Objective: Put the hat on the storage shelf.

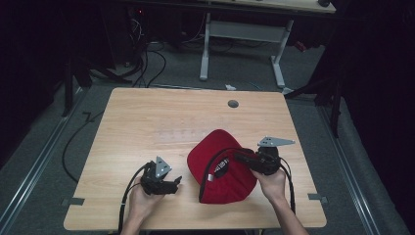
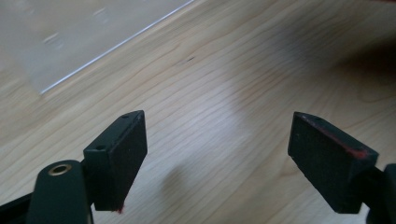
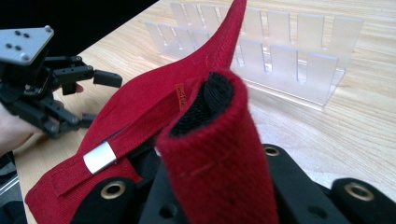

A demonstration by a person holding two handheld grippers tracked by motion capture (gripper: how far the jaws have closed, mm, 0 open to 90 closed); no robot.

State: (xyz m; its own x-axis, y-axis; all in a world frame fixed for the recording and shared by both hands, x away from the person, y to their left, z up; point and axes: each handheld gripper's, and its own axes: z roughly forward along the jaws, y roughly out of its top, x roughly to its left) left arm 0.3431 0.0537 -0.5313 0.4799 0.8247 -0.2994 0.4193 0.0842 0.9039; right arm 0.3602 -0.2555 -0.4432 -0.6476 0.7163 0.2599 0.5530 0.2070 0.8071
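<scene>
The right gripper (image 1: pixel 240 157) is clamped on the red cap (image 1: pixel 222 169); just left of the cap, the left gripper (image 1: pixel 177 182) stands apart, empty.

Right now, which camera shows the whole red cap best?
The high view: the whole red cap lies on the table, its rear edge in the right gripper. The right gripper view shows its strap and a pinched fold close up. The left gripper view catches a red blur.

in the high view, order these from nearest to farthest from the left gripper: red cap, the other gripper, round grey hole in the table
1. red cap, just to the right of the left gripper
2. right gripper, beyond the cap's near edge, shut on its strap
3. round grey hole, far up the table near its back edge
</scene>
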